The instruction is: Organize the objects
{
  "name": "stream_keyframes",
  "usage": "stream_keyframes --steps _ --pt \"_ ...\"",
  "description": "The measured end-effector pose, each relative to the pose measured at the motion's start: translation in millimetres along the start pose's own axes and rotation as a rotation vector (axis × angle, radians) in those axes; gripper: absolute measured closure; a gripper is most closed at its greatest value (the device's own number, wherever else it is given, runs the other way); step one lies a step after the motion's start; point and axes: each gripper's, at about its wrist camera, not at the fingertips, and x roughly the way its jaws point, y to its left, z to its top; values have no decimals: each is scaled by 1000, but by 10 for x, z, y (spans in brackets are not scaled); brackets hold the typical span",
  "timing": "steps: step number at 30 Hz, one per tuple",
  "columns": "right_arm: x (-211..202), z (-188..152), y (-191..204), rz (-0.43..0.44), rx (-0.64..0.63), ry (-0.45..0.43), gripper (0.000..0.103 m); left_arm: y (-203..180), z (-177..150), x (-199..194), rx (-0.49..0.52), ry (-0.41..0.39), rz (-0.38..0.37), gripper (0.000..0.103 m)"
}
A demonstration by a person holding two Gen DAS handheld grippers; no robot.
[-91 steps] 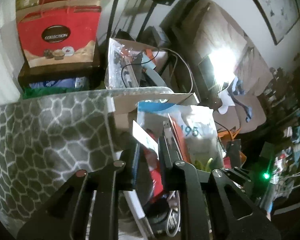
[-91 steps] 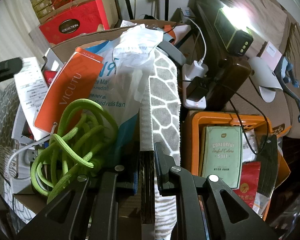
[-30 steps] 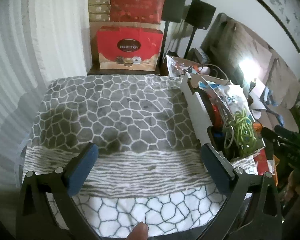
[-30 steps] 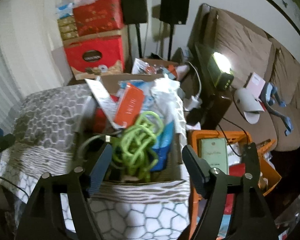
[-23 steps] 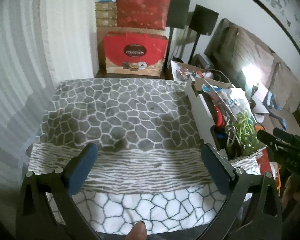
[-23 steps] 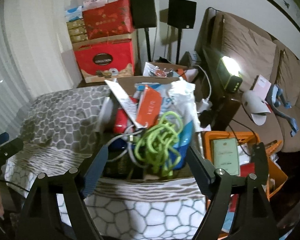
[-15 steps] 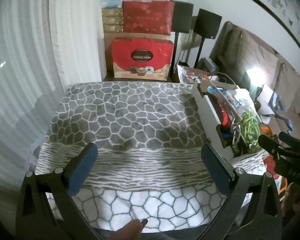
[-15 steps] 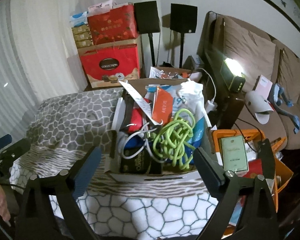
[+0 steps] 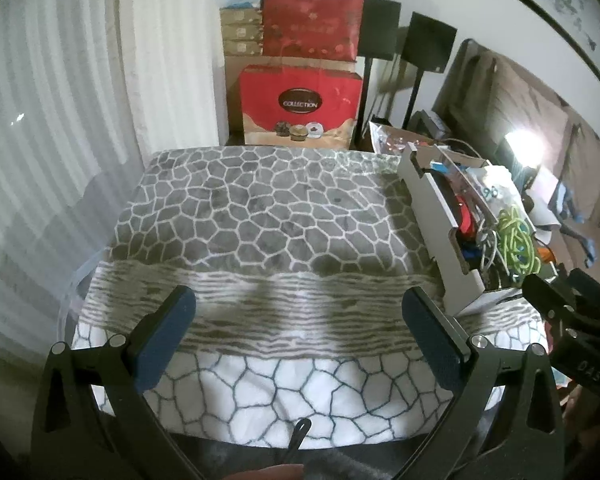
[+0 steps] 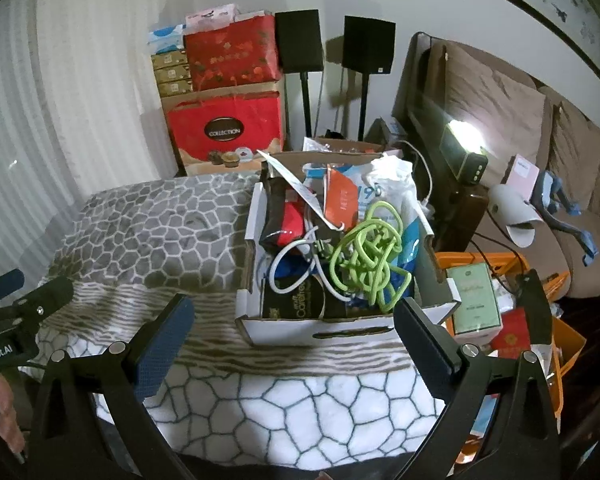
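Black tools (image 9: 298, 322) (image 10: 292, 328) wide, angled down

soft, matt cloth blanket (image 9: 260, 216) – white cardboard box (image 10: 340, 330) – braided green rope (image 10: 364, 256).

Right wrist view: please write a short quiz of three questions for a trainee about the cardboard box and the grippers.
1. True or false: the white cardboard box stands on the floor.
2. Which lies on top inside the box? A) green rope B) a kettle C) a shoe
3. Fill in: the right gripper is ____ and holds nothing.

Key:
1. False; it stands on the stone-pattern blanket.
2. A
3. open; its jaws have just been opening. The left gripper is open too, over the blanket.
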Motion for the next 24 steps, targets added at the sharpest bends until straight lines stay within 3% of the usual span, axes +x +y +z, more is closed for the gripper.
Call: stream_keyframes --steps 24 --pt "0 -182 109 -34 -20 -6 2 -5 -147 19 12 17 8 0"
